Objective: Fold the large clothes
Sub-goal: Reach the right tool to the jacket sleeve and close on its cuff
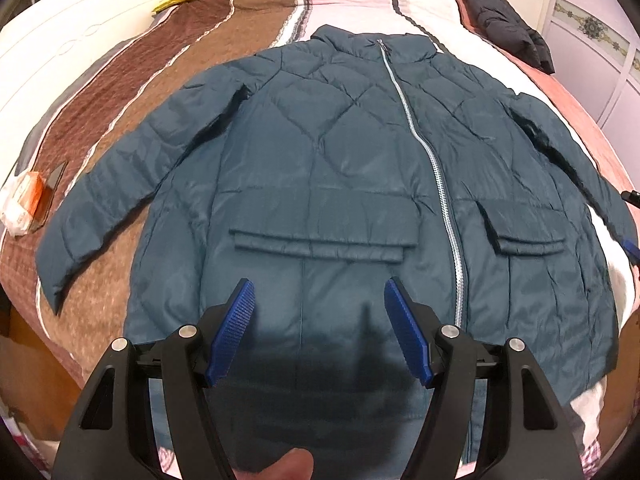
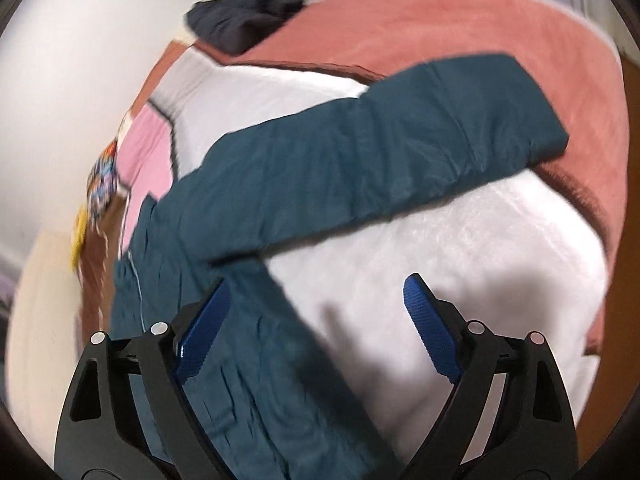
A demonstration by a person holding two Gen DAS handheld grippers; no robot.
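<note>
Left wrist: black garment beyond teal jacket; packet beside sleeve.

Soft indoor light, pretty even. Left wrist view is sharp; right wrist view is smeared with motion blur. Both bulge fisheye-style, dark corners, gripper shadows below.

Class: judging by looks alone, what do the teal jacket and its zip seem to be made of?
Teal quilted puffer jacket: probably smooth synthetic shell, nylon or polyester, with a faint sheen; the stitched diamond panels puff up, suggesting padding. Pale silvery zip: shiny, possibly metal or metallic-coated plastic.
</note>
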